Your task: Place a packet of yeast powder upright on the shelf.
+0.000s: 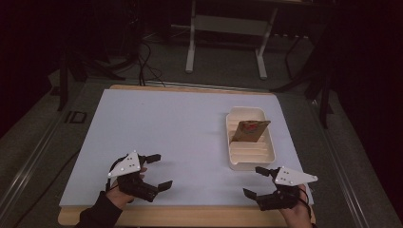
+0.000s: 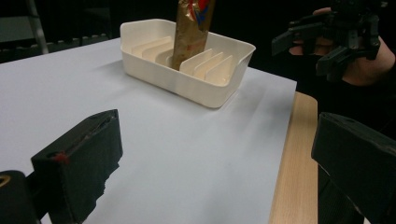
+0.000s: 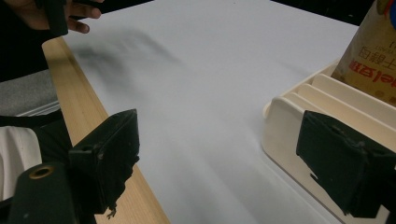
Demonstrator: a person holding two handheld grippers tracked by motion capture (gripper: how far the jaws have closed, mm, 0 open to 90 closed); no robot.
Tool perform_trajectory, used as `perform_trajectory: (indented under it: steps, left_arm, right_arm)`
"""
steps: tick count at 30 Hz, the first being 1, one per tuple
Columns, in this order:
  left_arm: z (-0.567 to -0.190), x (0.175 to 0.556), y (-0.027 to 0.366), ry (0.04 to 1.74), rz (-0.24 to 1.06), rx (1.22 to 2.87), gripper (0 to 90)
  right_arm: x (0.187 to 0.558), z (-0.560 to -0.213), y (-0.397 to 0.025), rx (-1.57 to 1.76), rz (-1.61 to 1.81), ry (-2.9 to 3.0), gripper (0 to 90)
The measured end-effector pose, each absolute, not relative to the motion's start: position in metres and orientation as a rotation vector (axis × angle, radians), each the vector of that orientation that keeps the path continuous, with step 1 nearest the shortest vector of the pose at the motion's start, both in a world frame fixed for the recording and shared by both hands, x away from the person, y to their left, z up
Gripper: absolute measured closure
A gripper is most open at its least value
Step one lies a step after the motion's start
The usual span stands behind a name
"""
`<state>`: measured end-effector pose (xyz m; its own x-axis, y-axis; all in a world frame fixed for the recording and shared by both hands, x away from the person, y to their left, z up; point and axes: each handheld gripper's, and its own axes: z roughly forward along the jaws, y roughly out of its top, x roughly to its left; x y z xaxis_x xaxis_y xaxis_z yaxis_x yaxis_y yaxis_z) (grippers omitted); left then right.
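A cream slotted tray (image 1: 237,164) sits on the right side of the white table sheet (image 1: 171,137). A brown snack packet (image 1: 250,129) stands upright in one of its slots, also seen as the gold-brown packet (image 2: 190,28) and the packet (image 3: 371,56) with red print. My left gripper (image 1: 159,171) hovers open near the front left edge, nothing between its jaws. My right gripper (image 1: 256,181) is open at the front right, just before the tray (image 3: 299,130). The right gripper (image 2: 317,44) appears far off in the left gripper view.
The wooden table edge (image 1: 190,216) runs along the front, seen also as the wood strip (image 2: 294,177) and the wood edge (image 3: 88,116). A white metal frame (image 1: 225,42) stands on the dark floor behind the table, with cables (image 1: 145,61) nearby.
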<state>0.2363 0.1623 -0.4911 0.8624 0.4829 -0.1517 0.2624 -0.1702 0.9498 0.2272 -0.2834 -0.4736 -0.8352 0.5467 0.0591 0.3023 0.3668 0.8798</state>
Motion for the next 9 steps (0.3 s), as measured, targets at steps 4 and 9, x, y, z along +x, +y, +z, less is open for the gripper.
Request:
perform_trajectory:
  steps: [4, 9]
  left_arm:
    - [-0.4913, 0.2357, 0.1614, 0.564, 0.216, 1.769, 2.5]
    - [-0.492, 0.236, 0.1615, 0.565, 0.216, 1.769, 2.5]
  right_arm:
    - [0.2281, -0.4743, -0.2833, 0.746, 1.476, 2.384, 13.5]
    - [0.2283, -0.4752, -0.2819, 0.735, 1.467, 2.395, 13.6]
